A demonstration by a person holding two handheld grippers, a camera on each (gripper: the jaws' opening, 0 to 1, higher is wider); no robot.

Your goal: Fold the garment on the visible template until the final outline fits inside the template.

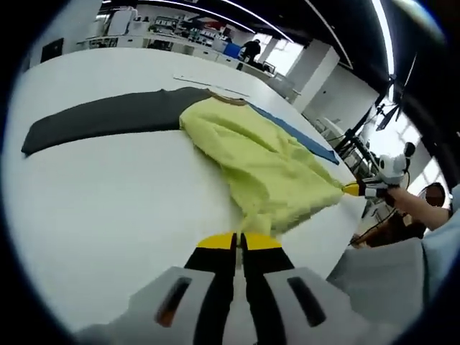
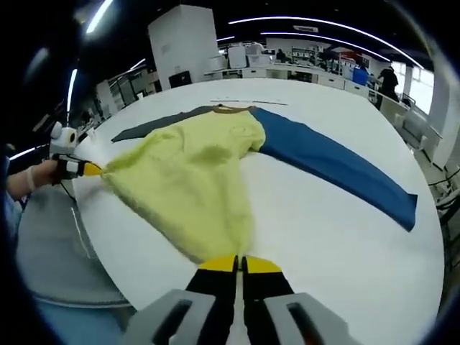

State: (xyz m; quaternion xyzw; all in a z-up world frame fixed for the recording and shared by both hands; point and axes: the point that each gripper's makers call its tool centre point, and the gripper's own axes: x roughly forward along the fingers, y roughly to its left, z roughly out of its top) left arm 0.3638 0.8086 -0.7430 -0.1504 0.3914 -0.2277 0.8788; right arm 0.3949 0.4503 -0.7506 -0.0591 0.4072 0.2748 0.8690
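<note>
Garment [image 2: 194, 172] lies spread on the white worktop [image 2: 323, 230], its yellow hem pinched shut by both the left hand-held gripper [image 1: 237, 241] and right hand-held gripper [image 2: 239, 264]; soft, limp fabric, probably best held at corners.

A: What is lying on the bench [image 2: 338, 230]?

B: A garment [image 2: 194, 172] with a yellow-green body, one dark grey sleeve [image 1: 100, 118] and one blue sleeve [image 2: 338, 169].

A: How is it lying?

B: In the right gripper view the body is bunching toward six o'clock, the blue sleeve is stretching flat toward four o'clock, and the grey one is pointing toward ten.
</note>
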